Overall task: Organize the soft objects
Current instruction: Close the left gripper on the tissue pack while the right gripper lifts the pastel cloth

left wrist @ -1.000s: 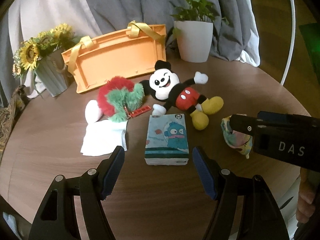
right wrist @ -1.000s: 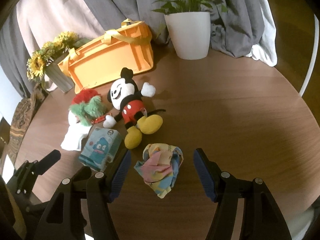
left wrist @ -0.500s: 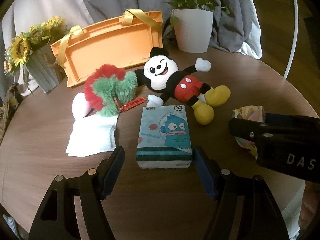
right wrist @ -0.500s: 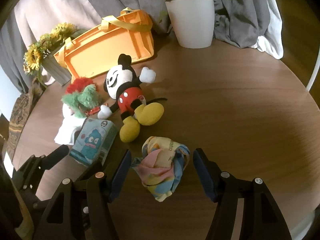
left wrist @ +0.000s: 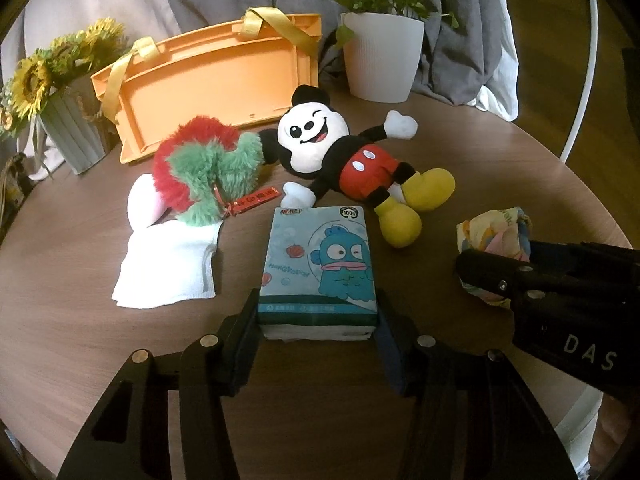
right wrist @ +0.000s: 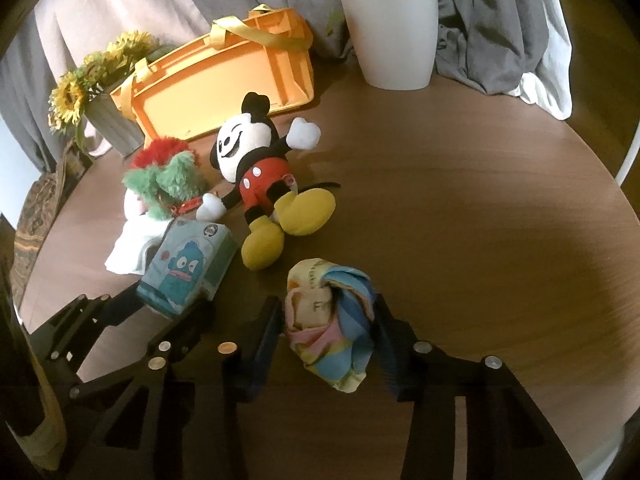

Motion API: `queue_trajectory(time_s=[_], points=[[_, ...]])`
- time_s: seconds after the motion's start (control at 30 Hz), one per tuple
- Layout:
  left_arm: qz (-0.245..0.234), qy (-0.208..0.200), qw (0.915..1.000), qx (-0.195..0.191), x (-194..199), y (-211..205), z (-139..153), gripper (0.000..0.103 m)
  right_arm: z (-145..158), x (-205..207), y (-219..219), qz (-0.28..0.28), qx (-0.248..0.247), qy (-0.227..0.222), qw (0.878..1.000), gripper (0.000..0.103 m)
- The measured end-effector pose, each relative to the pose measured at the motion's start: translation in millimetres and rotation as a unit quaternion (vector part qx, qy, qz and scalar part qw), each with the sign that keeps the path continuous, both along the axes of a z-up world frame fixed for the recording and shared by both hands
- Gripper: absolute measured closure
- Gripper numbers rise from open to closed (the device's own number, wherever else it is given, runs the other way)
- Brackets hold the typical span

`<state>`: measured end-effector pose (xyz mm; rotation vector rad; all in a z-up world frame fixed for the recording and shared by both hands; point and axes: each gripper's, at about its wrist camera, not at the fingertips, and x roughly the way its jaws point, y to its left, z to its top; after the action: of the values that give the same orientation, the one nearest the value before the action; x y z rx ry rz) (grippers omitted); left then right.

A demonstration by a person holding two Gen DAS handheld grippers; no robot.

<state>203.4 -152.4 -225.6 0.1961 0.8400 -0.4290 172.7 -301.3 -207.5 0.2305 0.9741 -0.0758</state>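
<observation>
Both grippers closed on soft things at the near edge of the round wooden table (left wrist: pixel 500 168).

At the far side an orange tote bag (left wrist: pixel 212 84) lies on its side, between a sunflower vase (left wrist: pixel 68 132) and a white potted plant (left wrist: pixel 384 60). Before the bag sprawls a mouse plush (left wrist: pixel 344 160), face up, touching a red-and-green fuzzy toy (left wrist: pixel 204 176) that lies on a folded white cloth (left wrist: pixel 168 264). The left gripper (left wrist: pixel 318 324) has just been closing, and its pads now press both sides of the near end of a blue tissue pack (left wrist: pixel 320 264) that lies flat just in front of the plush's feet. The right gripper (right wrist: pixel 326 328) has likewise been closing and now pinches a crumpled pastel cloth (right wrist: pixel 328 320) between its pads, just right of the tissue pack.
</observation>
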Motion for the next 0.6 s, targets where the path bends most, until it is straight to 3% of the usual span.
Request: queue_trajectory(time_s=[0.27,0.6], points=[[0.033,-0.003,0.9993,-0.018,-8,12,15,0.052,5,-4,1,0.001,0.000,-0.004,1.000,0.064],[0.064,-0.038,0.9965,-0.038,-14,27,52,0.052,25,-8,4,0.009,0.002,-0.022,1.000,0.064]])
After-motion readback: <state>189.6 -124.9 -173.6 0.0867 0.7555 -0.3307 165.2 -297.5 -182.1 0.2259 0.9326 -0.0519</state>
